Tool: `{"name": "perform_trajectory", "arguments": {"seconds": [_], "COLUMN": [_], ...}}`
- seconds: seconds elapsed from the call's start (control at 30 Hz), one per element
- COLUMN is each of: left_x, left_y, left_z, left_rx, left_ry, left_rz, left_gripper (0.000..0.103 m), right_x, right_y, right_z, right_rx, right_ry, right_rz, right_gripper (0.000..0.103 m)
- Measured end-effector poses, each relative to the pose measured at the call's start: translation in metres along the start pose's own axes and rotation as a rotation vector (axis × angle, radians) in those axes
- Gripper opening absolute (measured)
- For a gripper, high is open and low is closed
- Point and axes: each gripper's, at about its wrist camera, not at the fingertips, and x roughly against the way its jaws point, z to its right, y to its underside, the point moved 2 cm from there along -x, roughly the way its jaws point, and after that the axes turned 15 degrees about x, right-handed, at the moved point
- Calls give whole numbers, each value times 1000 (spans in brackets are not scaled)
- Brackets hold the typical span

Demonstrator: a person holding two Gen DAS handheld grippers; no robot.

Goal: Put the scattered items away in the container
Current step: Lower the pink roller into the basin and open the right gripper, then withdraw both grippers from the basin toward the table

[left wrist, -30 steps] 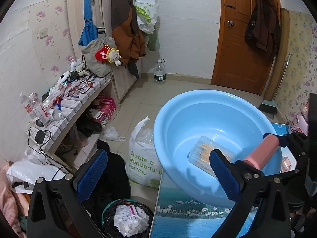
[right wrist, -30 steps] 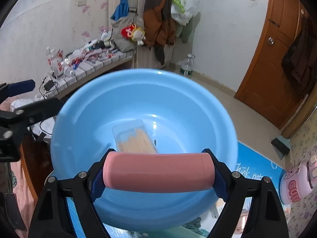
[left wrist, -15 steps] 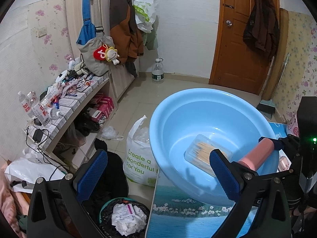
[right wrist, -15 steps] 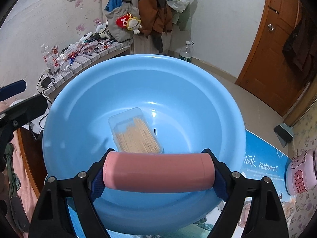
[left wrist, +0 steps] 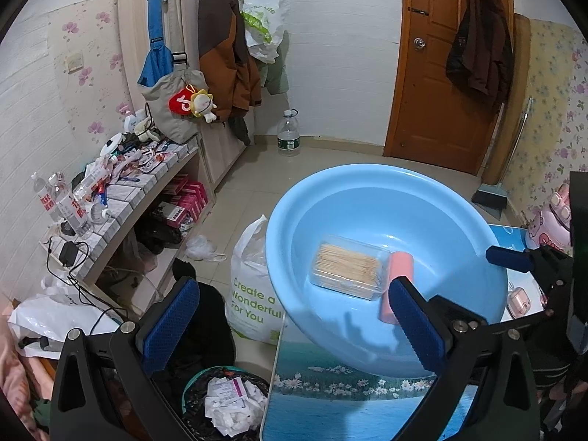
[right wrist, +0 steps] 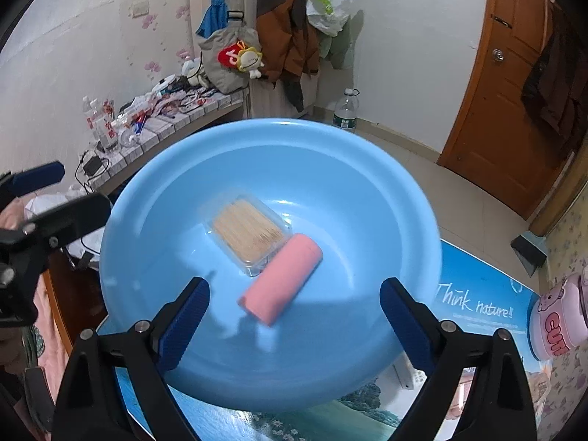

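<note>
We see the pink cylinder [right wrist: 282, 277] lying on its side inside the blue basin [right wrist: 367, 169], near the bottom, tilted from about 7 o'clock to 1 o'clock in the right wrist view. Its upper end touches the clear box of toothpicks [right wrist: 249, 229], which sits just beyond it toward 11 o'clock. The pink shape looks slightly blurred.

Our right hand-held gripper [right wrist: 294, 316] hangs over the basin's near rim with its blue pads [right wrist: 185, 318] spread wide and nothing between them. Our left hand-held gripper [left wrist: 290, 327] is likewise spread wide and holds nothing; its left pad sits over the floor side, its right pad in front of the basin's edge. From the left wrist view the cylinder [left wrist: 397, 283] peeks out behind that right pad, beside the toothpick box [left wrist: 347, 271].

The basin rests on a counter [right wrist: 477, 294] covered with a blue printed scene. At 3 o'clock in the right wrist view stands a pink cartoon cup [right wrist: 558, 319]. Beyond the counter, at 9 o'clock in the left wrist view, a white shopping bag [left wrist: 253, 286] stands on the floor.
</note>
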Motion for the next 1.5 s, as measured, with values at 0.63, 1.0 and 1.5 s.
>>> {"name": "perform_trajectory", "arguments": {"seconds": [0.63,1.0,1.5], "left_x": [18,25,45], "left_y": [13,35,88], "left_z": [27,59,130], "left_rx": [-30,-66,-182], "left_ry": [43,90,251], "left_rz": [11,0,-3], "left_gripper": [103,103,103], "right_x": [53,111,149], "right_y": [25,89,206], "right_z": [21,67,116], "right_rx": [-72,-180,-313], "right_ry": [46,167,287], "right_rz": [76,129,66], "right_gripper": [95,95,95]}}
